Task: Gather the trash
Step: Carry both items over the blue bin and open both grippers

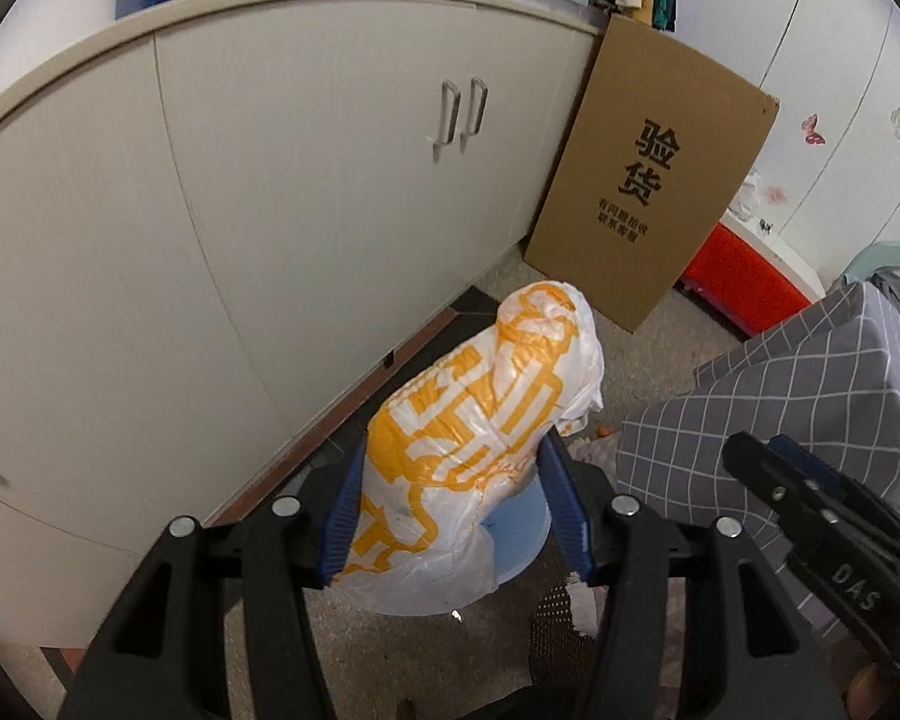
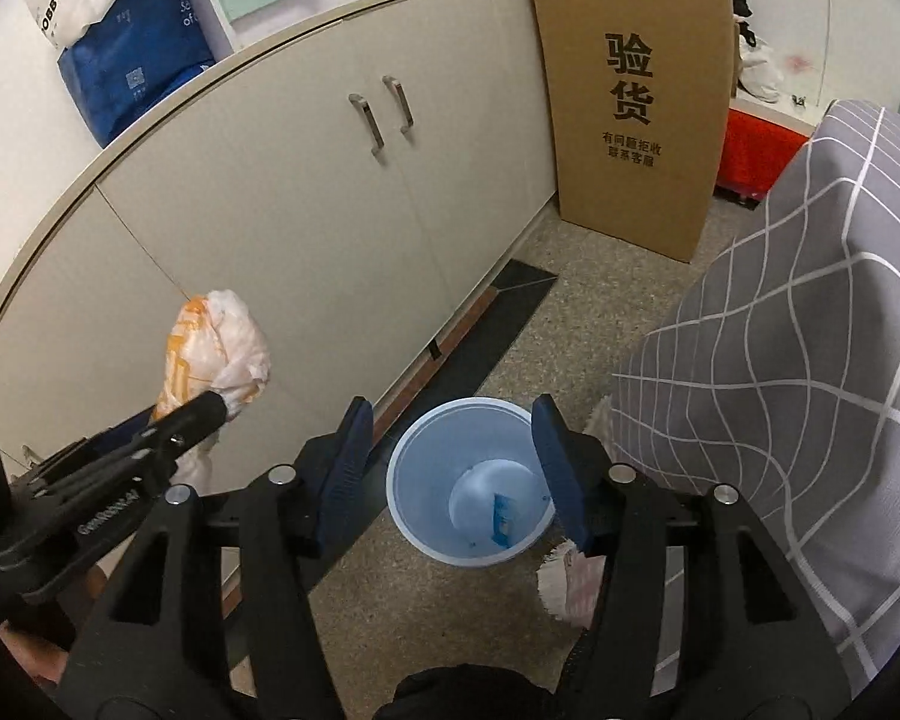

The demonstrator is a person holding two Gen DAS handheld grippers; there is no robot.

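Left wrist view shows the left gripper [image 1: 459, 510] with its two blue pads pressed against the sides of one white-and-orange plastic bag [image 1: 480, 420]; the bag bulges forward past the fingertips and is held clear of the floor. Straight beneath the bag, between and below the fingers, sits one pale blue bin [image 1: 525, 531], mostly hidden by the bag in this view. The right gripper [image 1: 750, 456] shows at the right edge, beside the right finger; from here I cannot tell how its fingers stand.

Right wrist view has the right gripper [image 2: 450, 450] with fingers spread apart and nothing between them. The bin [image 2: 414, 480] stands on the speckled floor [image 2: 600, 300] just ahead of and below the fingertips, its open mouth framed by the two pads. One small blue wrapper [image 2: 501, 519] lies on the bin's bottom. The bag [image 2: 222, 348] hangs left of the left finger, in front of the cabinet [image 2: 270, 210].

Left of the fingers the cabinet front with two handles runs close along the bin; right of them a grey checked bed cover [image 2: 810, 330] crowds in. Ahead, beyond the bin, the floor is open up to one cardboard box [image 2: 630, 102] leaning against the cabinet's end. A scrap of pale cloth or paper [image 2: 570, 588] lies beneath the right finger, beside the bin.
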